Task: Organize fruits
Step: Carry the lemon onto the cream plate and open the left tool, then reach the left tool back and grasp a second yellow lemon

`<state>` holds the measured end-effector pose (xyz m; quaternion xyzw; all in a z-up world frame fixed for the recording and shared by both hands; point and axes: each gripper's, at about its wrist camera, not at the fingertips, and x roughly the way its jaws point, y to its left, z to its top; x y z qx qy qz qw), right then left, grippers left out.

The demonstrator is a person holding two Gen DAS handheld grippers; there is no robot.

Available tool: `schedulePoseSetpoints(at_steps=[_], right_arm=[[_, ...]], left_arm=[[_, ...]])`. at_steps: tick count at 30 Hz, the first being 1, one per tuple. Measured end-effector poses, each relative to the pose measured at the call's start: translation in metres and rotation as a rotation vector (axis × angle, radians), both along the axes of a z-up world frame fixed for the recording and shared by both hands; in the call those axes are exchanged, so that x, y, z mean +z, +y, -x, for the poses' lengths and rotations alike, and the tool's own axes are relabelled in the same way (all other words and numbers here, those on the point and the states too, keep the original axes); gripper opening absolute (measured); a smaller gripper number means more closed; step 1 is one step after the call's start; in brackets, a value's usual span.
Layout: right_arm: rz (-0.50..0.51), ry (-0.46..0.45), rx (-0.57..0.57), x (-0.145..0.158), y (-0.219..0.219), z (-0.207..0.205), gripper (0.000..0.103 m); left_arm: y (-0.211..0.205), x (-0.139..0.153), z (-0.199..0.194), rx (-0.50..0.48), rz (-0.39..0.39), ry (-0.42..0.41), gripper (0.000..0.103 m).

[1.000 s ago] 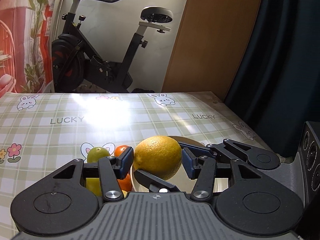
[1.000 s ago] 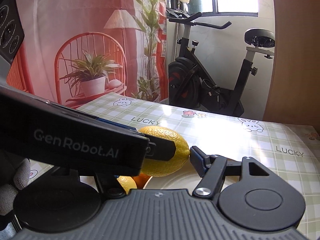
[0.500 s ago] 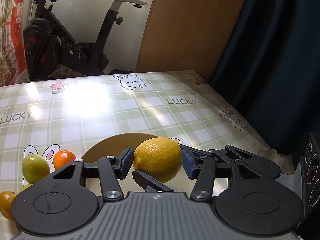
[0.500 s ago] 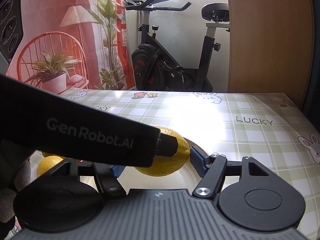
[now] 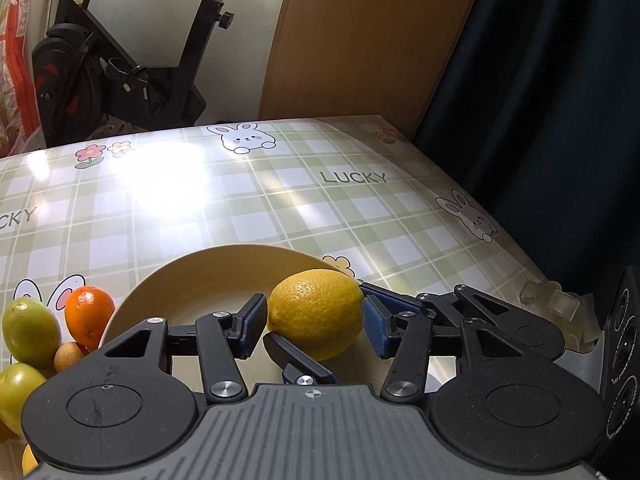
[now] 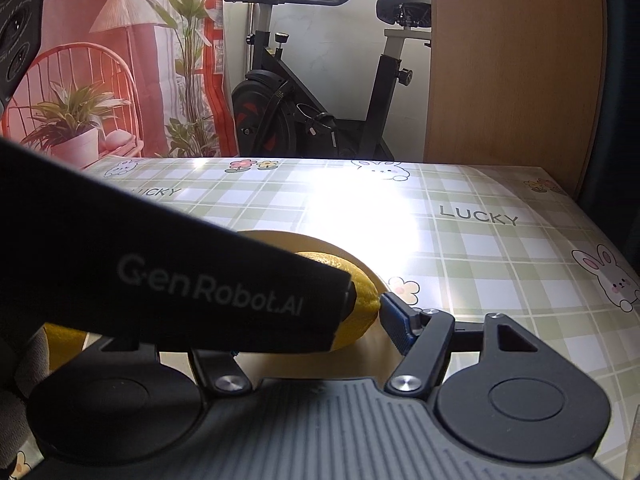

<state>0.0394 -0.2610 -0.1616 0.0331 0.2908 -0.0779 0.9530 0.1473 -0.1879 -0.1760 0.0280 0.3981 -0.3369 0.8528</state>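
Since a second ago I have been swinging both tongs to the right, so the cream plate (image 5: 208,268) is now lying straight under them and the loose fruit is sitting at the left edge of my left view. I am pinching the lemon (image 5: 316,312) in my left tongs (image 5: 316,325), one blue pad pressing on each end of it. The lemon is hanging over the near side of the plate; I cannot tell whether it is touching the plate. My right tongs (image 6: 312,336) are reaching in around the same lemon. One of their pads (image 6: 396,322) is sitting right at the lemon's pointed tip, but the left tongs' black body is crossing in front and hiding the other finger, so I cannot tell whether they are gripping or only standing beside it. Left of the plate, on the checked tablecloth (image 5: 280,200), an orange (image 5: 89,312) is leaning against the rim, with a green fruit (image 5: 30,330) just beside it, a small brownish fruit (image 5: 68,356) below them and another green one (image 5: 16,392) nearer to me.
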Motion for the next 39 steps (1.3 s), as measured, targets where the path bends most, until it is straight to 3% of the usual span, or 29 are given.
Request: schedulePoseSetpoints(at_steps=[9, 18, 24, 29, 35, 39], right_arm=[[0.012, -0.001, -0.007, 0.007, 0.003, 0.005, 0.070], [0.022, -0.061, 0.022, 0.025, 0.014, 0.019, 0.072], [-0.007, -0.111, 0.097, 0.040, 0.031, 0.028, 0.073], [-0.026, -0.119, 0.173, 0.042, 0.051, 0.031, 0.073], [-0.056, -0.079, 0.274, 0.035, 0.079, 0.026, 0.070], [-0.057, -0.039, 0.355, 0.028, 0.100, 0.025, 0.063]], left_arm=[[0.008, 0.006, 0.001, 0.039, 0.016, -0.004, 0.056], [0.041, 0.035, 0.007, 0.098, 0.087, -0.034, 0.056], [0.083, 0.054, 0.012, 0.152, 0.092, -0.067, 0.056], [0.132, 0.066, 0.024, 0.224, 0.045, -0.114, 0.056], [0.178, 0.072, 0.040, 0.326, 0.003, -0.153, 0.056], [0.197, 0.071, 0.047, 0.372, 0.042, -0.136, 0.056]])
